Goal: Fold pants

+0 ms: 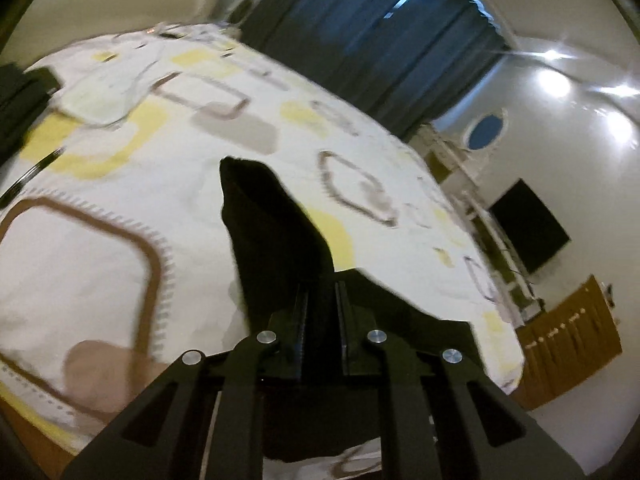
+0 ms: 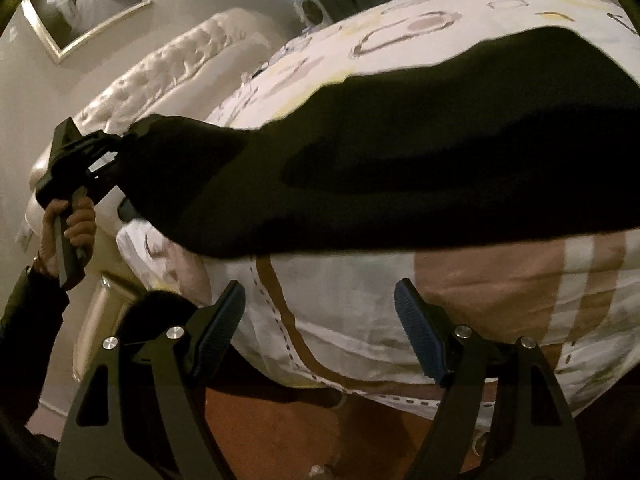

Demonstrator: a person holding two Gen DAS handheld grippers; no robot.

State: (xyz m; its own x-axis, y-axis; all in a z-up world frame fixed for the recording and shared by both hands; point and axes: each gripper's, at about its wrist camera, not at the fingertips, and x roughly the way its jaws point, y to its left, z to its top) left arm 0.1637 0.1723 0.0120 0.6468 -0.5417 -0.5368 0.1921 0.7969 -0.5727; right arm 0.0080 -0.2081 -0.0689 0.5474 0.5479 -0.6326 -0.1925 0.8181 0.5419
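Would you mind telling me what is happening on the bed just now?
A person is folding black pants on a patterned bedspread. The left gripper is shut on one end of the pants and holds it off the bed. The right gripper hangs open near the bed's edge, holding nothing.

Bed (image 1: 120, 264) with tufted cream headboard (image 2: 168, 76), covered by a white cotton bedspread (image 2: 360, 320) printed with brown, grey and yellow rounded rectangles. Lying on it: black fabric pants (image 2: 420, 168), one end raised off the cover; a pale folded cloth (image 1: 100, 96) near the far edge.
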